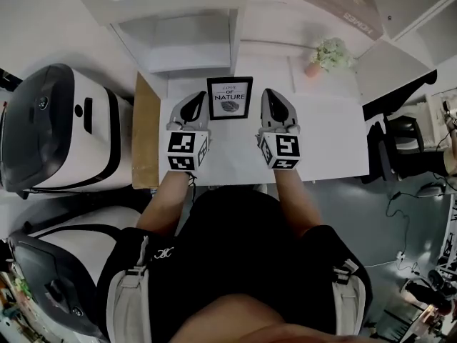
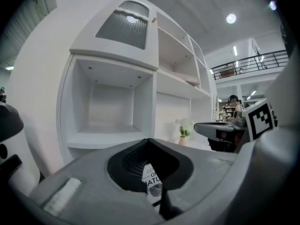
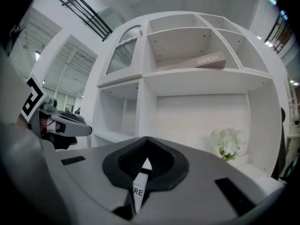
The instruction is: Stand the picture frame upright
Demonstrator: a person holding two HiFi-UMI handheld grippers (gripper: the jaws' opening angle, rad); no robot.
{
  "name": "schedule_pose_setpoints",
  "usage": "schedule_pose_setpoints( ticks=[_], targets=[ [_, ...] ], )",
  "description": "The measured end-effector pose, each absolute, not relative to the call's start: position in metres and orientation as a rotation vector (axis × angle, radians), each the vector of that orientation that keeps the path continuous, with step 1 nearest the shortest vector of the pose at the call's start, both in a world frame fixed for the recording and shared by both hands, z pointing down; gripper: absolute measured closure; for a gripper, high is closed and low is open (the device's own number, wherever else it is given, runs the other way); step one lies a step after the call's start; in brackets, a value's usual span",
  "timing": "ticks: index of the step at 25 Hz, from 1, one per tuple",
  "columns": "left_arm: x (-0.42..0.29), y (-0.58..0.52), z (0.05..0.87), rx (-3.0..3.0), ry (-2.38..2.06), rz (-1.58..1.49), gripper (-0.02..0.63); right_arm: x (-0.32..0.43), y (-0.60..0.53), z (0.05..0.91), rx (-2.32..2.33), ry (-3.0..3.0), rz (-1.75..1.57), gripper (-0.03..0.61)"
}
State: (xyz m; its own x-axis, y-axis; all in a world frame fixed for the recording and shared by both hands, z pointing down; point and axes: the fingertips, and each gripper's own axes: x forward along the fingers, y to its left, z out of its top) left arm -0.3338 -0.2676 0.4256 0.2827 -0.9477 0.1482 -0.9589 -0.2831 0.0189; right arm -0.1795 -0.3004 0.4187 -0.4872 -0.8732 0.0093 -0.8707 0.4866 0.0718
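Status: lift stage, frame not yet released.

- The picture frame (image 1: 229,98) sits between the two claws at the back of the white counter (image 1: 330,138), just in front of the shelf unit (image 1: 187,45). Its printed face is turned towards the person. Both gripper views show that print while looking roughly level, so I judge it raised off its back and near upright.
- The left claw (image 1: 193,106) is clenched. In the left gripper view a strip of the frame (image 2: 153,184) runs down into the seam where the jaws meet, so the grip reads as on the frame's left edge.
- The right claw (image 1: 271,104) is likewise clenched, with a thin white sliver of the frame (image 3: 138,189) pinched in its seam, on the right edge.
- Cannot tell whether the frame's bottom edge touches the counter or hangs above it. Its rear stand is not visible in any view.

Done: frame gripped on both sides and tipped up.
Left: seat the bottom edge on the counter, confirm it stands alone, open both claws and back away.
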Motion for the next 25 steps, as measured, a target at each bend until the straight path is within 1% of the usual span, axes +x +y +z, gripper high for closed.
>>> schedule_pose_setpoints(
  ticks=[11,16,25],
  targets=[
    [-0.268,-0.265,0.39,2.448,-1.917,0.213,0.597,-0.099,-0.312,0.378,1.64,-2.676,-0.104,0.577],
    [-0.248,-0.268,0.383,2.452,-1.928,0.212,0.597,-0.092,-0.313,0.37,1.606,-2.732,-0.11,0.577],
    [-0.247,-0.275,0.379,2.423,-1.951,0.204,0.597,-0.097,-0.317,0.372,1.546,-2.775,-0.095,0.577]
  ],
)
